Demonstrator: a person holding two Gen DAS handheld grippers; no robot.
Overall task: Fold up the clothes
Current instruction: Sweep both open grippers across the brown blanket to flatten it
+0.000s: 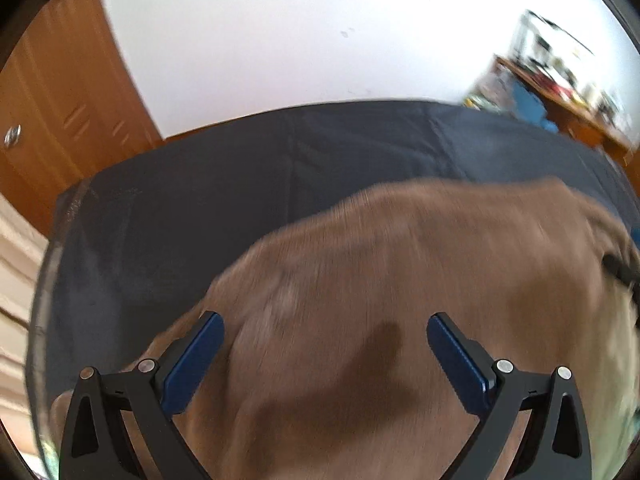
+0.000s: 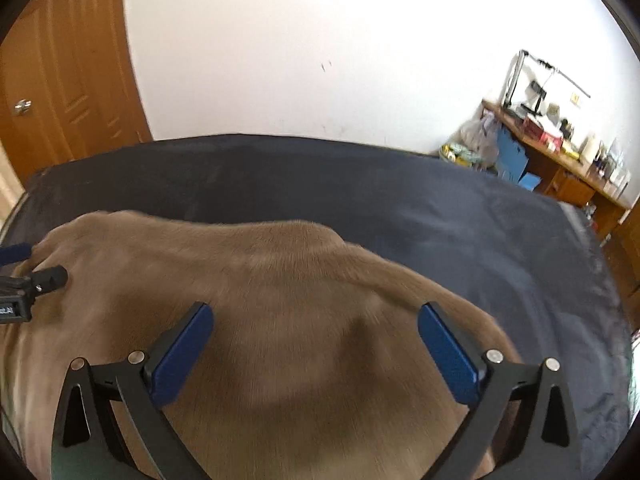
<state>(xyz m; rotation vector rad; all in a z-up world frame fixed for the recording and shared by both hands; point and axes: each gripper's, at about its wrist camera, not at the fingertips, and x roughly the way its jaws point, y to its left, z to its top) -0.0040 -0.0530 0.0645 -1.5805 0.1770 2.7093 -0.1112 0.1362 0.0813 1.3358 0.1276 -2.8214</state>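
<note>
A brown garment (image 1: 400, 264) lies spread on a dark blue-grey bed cover (image 1: 240, 168); the left wrist view is motion-blurred. My left gripper (image 1: 325, 324) hangs just above the cloth, its blue-padded fingers (image 1: 198, 356) wide apart with nothing between them. In the right wrist view the same brown garment (image 2: 280, 280) fills the lower half over the dark cover (image 2: 360, 184). My right gripper (image 2: 315, 314) is open above the cloth, holding nothing. The left gripper's tip (image 2: 24, 272) shows at the left edge, over the garment's left part.
A wooden door (image 2: 68, 72) stands at the left and a white wall (image 2: 320, 40) behind the bed. A cluttered wooden desk (image 2: 560, 152) with blue boxes sits at the far right. Bare cover stretches beyond and to the right of the garment.
</note>
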